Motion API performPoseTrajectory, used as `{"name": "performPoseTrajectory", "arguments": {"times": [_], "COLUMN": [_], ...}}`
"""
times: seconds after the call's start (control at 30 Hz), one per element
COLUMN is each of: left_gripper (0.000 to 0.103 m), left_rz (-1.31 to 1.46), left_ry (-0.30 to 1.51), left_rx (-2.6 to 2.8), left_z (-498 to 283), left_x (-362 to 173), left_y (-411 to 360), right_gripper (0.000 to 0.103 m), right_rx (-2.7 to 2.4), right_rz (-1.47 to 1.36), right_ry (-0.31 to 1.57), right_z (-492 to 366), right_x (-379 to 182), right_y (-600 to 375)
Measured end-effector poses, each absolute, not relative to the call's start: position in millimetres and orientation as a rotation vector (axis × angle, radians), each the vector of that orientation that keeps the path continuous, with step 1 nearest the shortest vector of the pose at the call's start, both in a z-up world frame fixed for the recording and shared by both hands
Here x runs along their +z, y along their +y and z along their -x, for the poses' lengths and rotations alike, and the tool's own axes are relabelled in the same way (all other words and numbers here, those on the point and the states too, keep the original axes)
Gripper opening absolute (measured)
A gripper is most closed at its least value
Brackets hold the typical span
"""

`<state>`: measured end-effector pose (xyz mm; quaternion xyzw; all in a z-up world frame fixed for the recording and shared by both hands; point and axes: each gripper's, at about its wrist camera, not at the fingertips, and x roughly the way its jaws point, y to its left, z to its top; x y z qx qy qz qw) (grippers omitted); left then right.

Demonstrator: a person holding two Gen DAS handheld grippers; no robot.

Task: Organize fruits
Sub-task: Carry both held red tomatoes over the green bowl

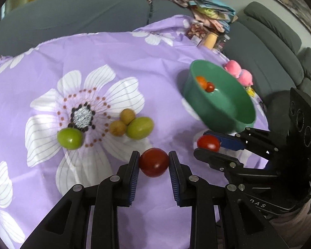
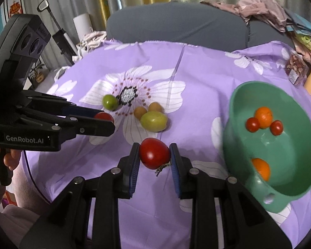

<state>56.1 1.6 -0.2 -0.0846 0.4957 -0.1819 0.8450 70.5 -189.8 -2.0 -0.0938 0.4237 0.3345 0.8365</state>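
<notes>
While a dark red tomato (image 1: 154, 162) is clamped in the left tool (image 1: 154, 160), a second tomato (image 2: 154, 156) with a stem stub is pinched in the right tool (image 2: 154, 155); both are held above the near edge of the purple-clothed table (image 2: 197, 72). Two green fruits (image 2: 153, 121) and two small brown fruits (image 2: 140, 112) are left at the table's centre. The green bowl (image 2: 232, 128) at the right edge already holds tomatoes and oranges. A slip from the narrow pads, or crushing under excess squeeze, is judged possible. "GenRobot.AI" is legible on the left tool's body.
</notes>
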Motion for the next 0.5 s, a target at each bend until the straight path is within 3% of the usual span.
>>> {"name": "performPoseTrajectory", "arguments": {"times": [0.5], "left_gripper": [0.029], "left_rz": [0.086], "left_ry": [0.982], "left_rx": [-0.454], "left_z": [-70.3], "left_x": [35.8], "left_y": [-48.1], "right_gripper": [0.029], "right_rx": [0.622], "right_rz": [0.093], "right_ry": [0.788], "right_z": [-73.4], "right_x": [27.6], "right_y": [-247.9]}}
